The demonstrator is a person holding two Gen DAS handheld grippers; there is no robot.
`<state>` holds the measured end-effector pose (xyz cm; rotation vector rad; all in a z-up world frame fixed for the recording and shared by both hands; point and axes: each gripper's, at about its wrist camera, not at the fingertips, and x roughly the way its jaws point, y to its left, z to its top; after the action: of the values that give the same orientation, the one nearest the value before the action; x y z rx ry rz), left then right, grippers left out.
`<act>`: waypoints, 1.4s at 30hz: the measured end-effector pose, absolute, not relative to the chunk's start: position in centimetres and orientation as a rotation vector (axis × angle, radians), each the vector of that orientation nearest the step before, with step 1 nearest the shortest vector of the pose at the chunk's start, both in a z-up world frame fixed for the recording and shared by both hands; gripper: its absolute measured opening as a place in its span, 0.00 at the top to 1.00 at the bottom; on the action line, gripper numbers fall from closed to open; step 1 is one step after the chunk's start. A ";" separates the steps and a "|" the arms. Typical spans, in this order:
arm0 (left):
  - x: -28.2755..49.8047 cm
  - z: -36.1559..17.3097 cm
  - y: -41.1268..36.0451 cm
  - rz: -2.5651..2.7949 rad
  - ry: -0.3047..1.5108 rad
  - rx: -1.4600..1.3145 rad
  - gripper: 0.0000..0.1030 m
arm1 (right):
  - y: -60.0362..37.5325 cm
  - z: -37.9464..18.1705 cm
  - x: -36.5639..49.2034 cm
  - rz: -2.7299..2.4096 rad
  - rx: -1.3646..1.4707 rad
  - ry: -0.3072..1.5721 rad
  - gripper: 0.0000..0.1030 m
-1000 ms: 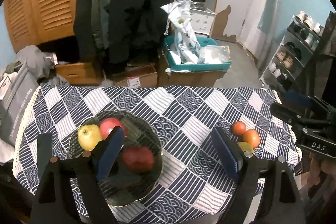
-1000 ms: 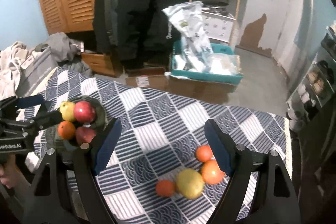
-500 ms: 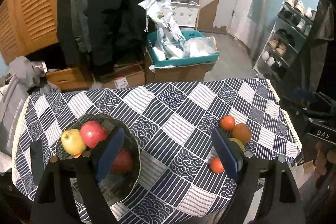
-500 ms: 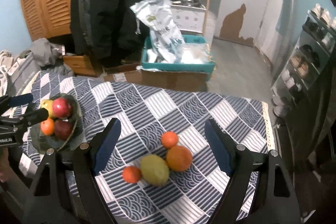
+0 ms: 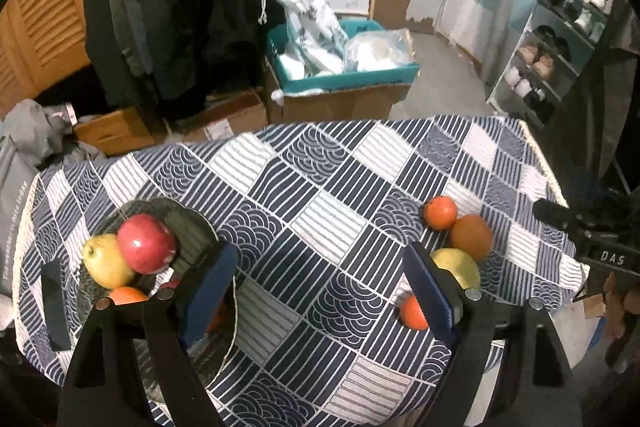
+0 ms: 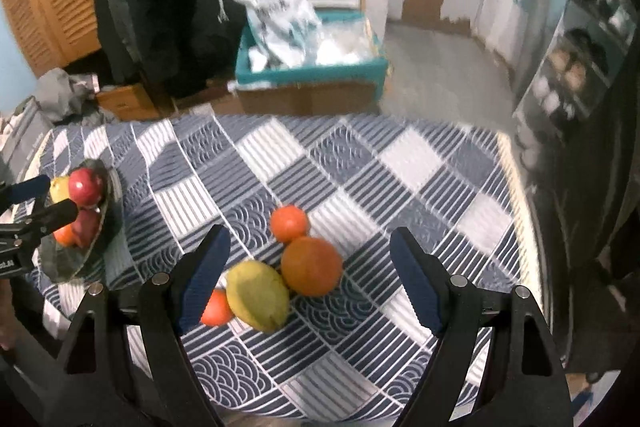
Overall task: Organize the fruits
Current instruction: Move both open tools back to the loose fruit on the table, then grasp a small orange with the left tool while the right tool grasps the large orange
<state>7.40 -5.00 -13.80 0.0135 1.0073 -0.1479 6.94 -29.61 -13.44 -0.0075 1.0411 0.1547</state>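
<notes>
- Left hand-held gripper (image 5: 320, 291): jaws held wide apart, nothing between the blue pads; pitched steeply downward.
- Left fingers (image 5: 208, 291): black arms with blue pads, seen in the lower part of its own view.
- Right hand-held gripper (image 6: 310, 279): jaws likewise spread wide, nothing clamped; pitched steeply downward.
- Right fingers (image 6: 416, 287): blue pads facing inward, none pressed on anything.
- Each hand-held gripper is glimpsed at the edge of the other's view, well apart.
- A hand (image 5: 624, 303) is partly seen beneath the right unit.
</notes>
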 end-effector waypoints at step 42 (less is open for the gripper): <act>9.6 -21.5 -9.0 -0.187 1.167 0.023 0.16 | -30.9 -26.7 10.7 0.132 0.189 1.304 0.35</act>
<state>9.64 -9.00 -21.49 0.0229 1.1671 -0.1874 10.69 -30.90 -26.68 0.1885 1.3035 0.1320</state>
